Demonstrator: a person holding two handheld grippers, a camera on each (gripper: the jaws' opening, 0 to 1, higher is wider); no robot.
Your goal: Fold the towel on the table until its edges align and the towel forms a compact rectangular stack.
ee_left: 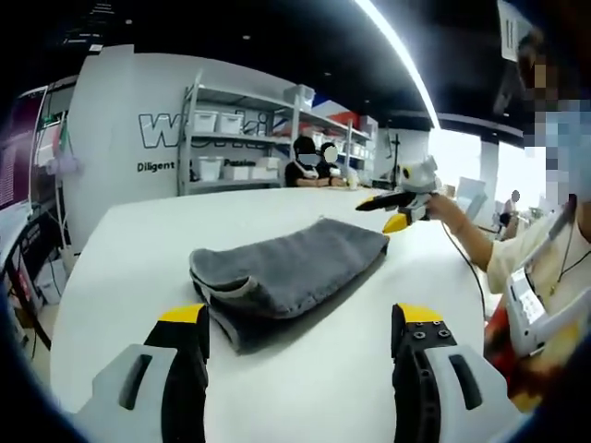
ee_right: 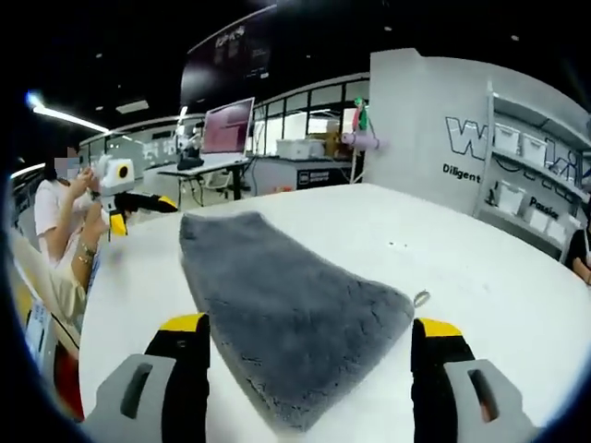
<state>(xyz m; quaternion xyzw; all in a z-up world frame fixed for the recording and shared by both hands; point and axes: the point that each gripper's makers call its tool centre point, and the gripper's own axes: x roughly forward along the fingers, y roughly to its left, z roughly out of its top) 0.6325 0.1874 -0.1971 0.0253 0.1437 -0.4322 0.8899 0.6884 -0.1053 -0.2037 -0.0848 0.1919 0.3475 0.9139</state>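
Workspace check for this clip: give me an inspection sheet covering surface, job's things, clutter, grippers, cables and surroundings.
Surface: white table, bare around the cloth.
Job's things: grey plush towel lies folded flat on the table, its layers showing at the end near the left gripper; a small loop sticks out at one corner.
Clutter: nothing seen.
Grippers: left gripper open, off the towel; right gripper open, its jaws either side of the towel's near end, not gripping.
Cables: dark cable trailing from the right gripper.
Surroundings: metal shelving with white bins, grey wall with lettering, monitor, seated people.
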